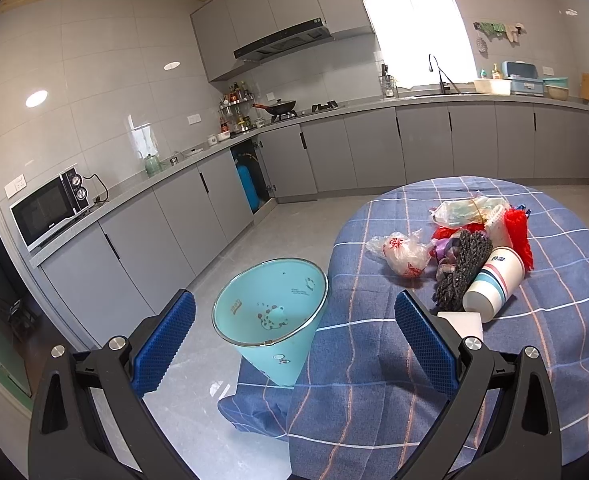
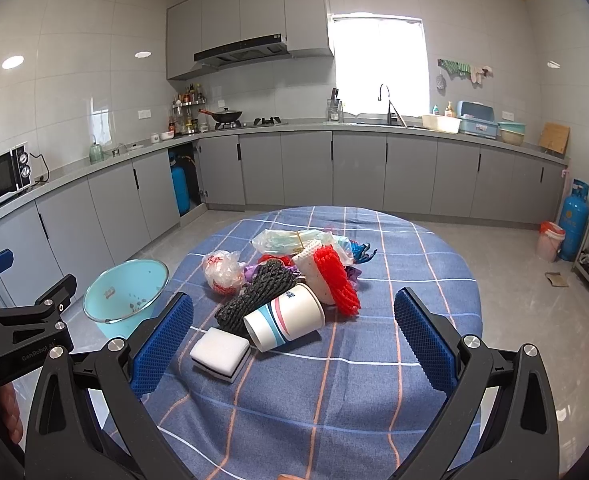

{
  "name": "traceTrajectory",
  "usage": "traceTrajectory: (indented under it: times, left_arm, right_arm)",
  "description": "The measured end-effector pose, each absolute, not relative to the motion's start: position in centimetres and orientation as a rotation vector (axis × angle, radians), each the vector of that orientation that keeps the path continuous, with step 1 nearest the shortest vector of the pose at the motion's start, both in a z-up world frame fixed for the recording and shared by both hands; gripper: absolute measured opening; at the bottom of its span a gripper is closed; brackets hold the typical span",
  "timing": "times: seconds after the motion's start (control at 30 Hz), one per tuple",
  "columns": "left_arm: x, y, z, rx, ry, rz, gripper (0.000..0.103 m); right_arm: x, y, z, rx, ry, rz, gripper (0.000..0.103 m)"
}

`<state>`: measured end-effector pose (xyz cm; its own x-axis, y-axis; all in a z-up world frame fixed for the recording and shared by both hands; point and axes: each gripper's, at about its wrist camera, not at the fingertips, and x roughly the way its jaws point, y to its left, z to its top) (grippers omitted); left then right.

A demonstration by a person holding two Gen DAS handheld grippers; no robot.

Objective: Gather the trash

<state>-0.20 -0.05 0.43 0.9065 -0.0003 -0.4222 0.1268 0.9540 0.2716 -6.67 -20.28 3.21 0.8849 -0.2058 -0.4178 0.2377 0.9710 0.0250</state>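
Observation:
A pile of trash lies on the round table with the blue checked cloth (image 2: pixel 374 380): a paper cup (image 2: pixel 284 317) on its side, a white sponge (image 2: pixel 220 354), a black foam net (image 2: pixel 256 292), a red foam net (image 2: pixel 336 278), a crumpled plastic bag (image 2: pixel 222 270) and more bags behind. A light blue trash bin (image 1: pixel 272 318) stands on the floor at the table's left edge, its mouth empty. My left gripper (image 1: pixel 294 344) is open above the bin and table edge. My right gripper (image 2: pixel 294 344) is open, just short of the cup and sponge.
Grey kitchen cabinets (image 2: pixel 358 172) run along the far walls, with a microwave (image 1: pixel 48 210) on the left counter. A blue gas cylinder (image 2: pixel 573 222) and a lined bucket (image 2: pixel 550 240) stand at the far right. Grey floor (image 1: pixel 234 256) lies between table and cabinets.

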Motion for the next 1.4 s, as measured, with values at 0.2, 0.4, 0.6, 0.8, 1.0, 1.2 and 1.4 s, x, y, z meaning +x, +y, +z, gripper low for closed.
traceTrajectory:
  times: [0.2,0.4,0.6,0.8,1.0,1.2,1.4]
  left_arm:
    - [-0.1,0.0,0.3,0.301,0.432,-0.07,0.098]
    - [-0.1,0.1,0.3,0.299,0.434,-0.07,0.098]
    - [-0.1,0.0,0.3,0.299,0.436,-0.071,0.098]
    - [0.0,0.0,0.1,0.3,0.446,-0.073,0.098]
    - [0.4,0.1,-0.2,0.299,0.454,-0.074,0.098]
    - [1.1,-0.2,-1.4,0.301,0.485,-0.088,0.098]
    - [1.8,-0.2,-2.1,0.305,0.507,-0.084,0.098]
  right_arm:
    - [-6.7,-20.3,3.2,0.076,0.426,-0.232,0.099]
    - [-6.7,-20.4,3.2,0.077,0.425,-0.232,0.099]
    - [-6.7,-20.4,3.2,0.078,0.426,-0.232,0.099]
    - [-6.6,-20.7,3.0,0.079,0.431,-0.235,0.099]
    - [-6.3,-21.2,2.5,0.085,0.438,-0.242,0.099]
    - [-5.8,-21.9,1.7,0.081,0.455,-0.261,0.099]
    - [-5.3,-22.2,0.9,0.089,0.478,-0.265,0.099]
